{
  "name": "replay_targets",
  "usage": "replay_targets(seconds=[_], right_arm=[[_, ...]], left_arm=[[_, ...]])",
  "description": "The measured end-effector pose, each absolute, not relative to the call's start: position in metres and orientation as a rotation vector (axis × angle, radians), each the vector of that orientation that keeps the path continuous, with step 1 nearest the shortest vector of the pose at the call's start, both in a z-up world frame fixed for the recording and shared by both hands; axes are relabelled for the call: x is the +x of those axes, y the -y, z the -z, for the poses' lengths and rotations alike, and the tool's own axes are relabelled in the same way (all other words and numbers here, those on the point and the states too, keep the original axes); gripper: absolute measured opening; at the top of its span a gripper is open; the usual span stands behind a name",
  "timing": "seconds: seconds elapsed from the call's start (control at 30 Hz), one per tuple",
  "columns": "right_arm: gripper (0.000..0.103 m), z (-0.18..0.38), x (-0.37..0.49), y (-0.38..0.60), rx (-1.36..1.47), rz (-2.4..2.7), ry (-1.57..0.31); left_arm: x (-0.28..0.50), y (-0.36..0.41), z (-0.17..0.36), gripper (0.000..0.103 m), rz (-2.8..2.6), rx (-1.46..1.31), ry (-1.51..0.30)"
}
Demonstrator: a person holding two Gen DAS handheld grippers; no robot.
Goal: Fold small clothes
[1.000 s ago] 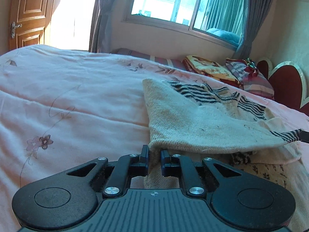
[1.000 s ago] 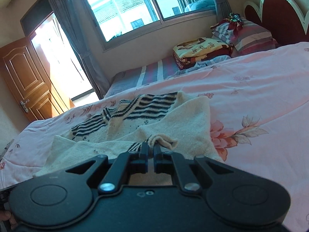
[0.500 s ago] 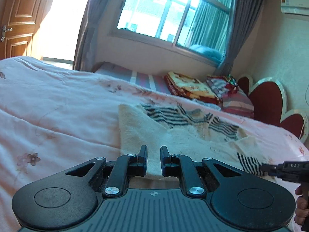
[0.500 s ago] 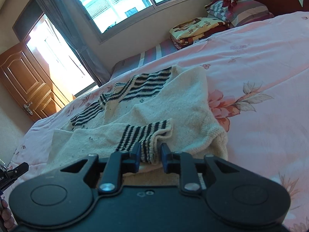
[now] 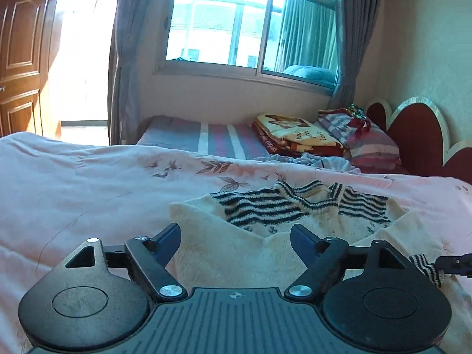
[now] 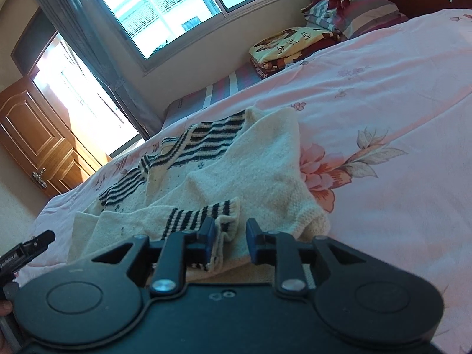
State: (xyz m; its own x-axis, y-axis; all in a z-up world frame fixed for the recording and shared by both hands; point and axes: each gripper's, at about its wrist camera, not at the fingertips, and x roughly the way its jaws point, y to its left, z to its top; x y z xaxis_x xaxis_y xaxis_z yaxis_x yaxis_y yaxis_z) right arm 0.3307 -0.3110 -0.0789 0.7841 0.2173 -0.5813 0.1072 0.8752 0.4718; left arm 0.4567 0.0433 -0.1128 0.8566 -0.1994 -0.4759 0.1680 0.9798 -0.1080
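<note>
A wide bed (image 5: 88, 194) under a pink flowered cover fills both views, with a window (image 5: 250, 26) and grey curtains on the far wall and a brown door (image 5: 20, 59) at the far left. At the far right, beside the red headboard (image 5: 419, 141), lie a folded blanket (image 5: 295, 135) and a striped pillow (image 5: 362, 135). A cream sweater (image 5: 242, 253) with black-and-white striped trim lies flat on the bed cover in the near middle, both sleeves folded in across its body, the striped collar at the far end. The left tool (image 5: 234, 243) hangs over the near left part of the sweater; its jaws have just been opening and now stand wide apart, released, with nothing gripped between them. The right tool (image 6: 228, 240) sits low at the near right, its jaws partly apart; the striped cuff (image 6: 203, 215) of the right sleeve lies in the gap against the left finger, loose rather than pinched.
</note>
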Motion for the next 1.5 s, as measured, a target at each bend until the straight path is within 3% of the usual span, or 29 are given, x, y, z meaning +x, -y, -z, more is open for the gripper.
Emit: replay_targets(seconds=[0.07,0.33,0.37,0.43,0.6,0.67,0.7,0.77,0.8,0.93,1.1,1.13,1.23,1.3,1.5], right_arm=[[0.024,0.082,0.335,0.312,0.525,-0.07,-0.68],[0.021,0.091,0.357,0.316,0.568,-0.117,-0.692],[0.019,0.091,0.359,0.315,0.555,-0.123,-0.696],[0.003,0.09,0.362,0.31,0.506,-0.136,-0.703],[0.003,0.076,0.356,0.299,0.367,-0.102,-0.643],[0.003,0.086,0.362,0.296,0.339,-0.087,-0.691],[0.004,0.085,0.361,0.295,0.332,-0.087,-0.678],[0.018,0.079,0.357,0.292,0.327,-0.073,-0.654],[0.027,0.074,0.354,0.292,0.331,-0.073,-0.632],[0.023,0.064,0.351,0.286,0.337,-0.129,-0.586],[0.02,0.077,0.362,0.27,0.222,-0.163,-0.651],[0.018,0.084,0.364,0.271,0.208,-0.143,-0.676],[0.017,0.079,0.363,0.274,0.23,-0.135,-0.673],[0.026,0.07,0.357,0.271,0.219,-0.135,-0.634],[0.034,0.065,0.352,0.234,0.167,-0.23,-0.623]], left_arm=[[0.473,-0.039,0.117,0.056,0.188,-0.061,-0.551],[0.509,-0.068,0.153,0.055,0.135,-0.188,-0.683],[0.512,-0.07,0.158,0.034,0.151,-0.21,-0.693],[0.513,-0.076,0.162,0.012,0.14,-0.253,-0.678],[0.507,-0.087,0.172,0.01,0.101,-0.253,-0.655],[0.506,-0.084,0.171,0.011,0.114,-0.218,-0.642],[0.507,-0.084,0.168,0.016,0.114,-0.205,-0.646],[0.501,-0.089,0.158,0.076,0.058,-0.179,-0.609],[0.492,-0.093,0.151,0.082,0.03,-0.171,-0.542],[0.488,-0.094,0.129,0.081,0.118,-0.153,-0.459],[0.52,-0.066,0.155,0.082,0.242,-0.058,-0.643],[0.523,-0.063,0.166,0.087,0.216,-0.015,-0.669],[0.51,-0.068,0.157,0.087,0.189,-0.045,-0.64],[0.488,-0.065,0.141,0.087,0.207,-0.068,-0.575],[0.44,-0.009,0.139,0.088,0.356,0.027,-0.555]])
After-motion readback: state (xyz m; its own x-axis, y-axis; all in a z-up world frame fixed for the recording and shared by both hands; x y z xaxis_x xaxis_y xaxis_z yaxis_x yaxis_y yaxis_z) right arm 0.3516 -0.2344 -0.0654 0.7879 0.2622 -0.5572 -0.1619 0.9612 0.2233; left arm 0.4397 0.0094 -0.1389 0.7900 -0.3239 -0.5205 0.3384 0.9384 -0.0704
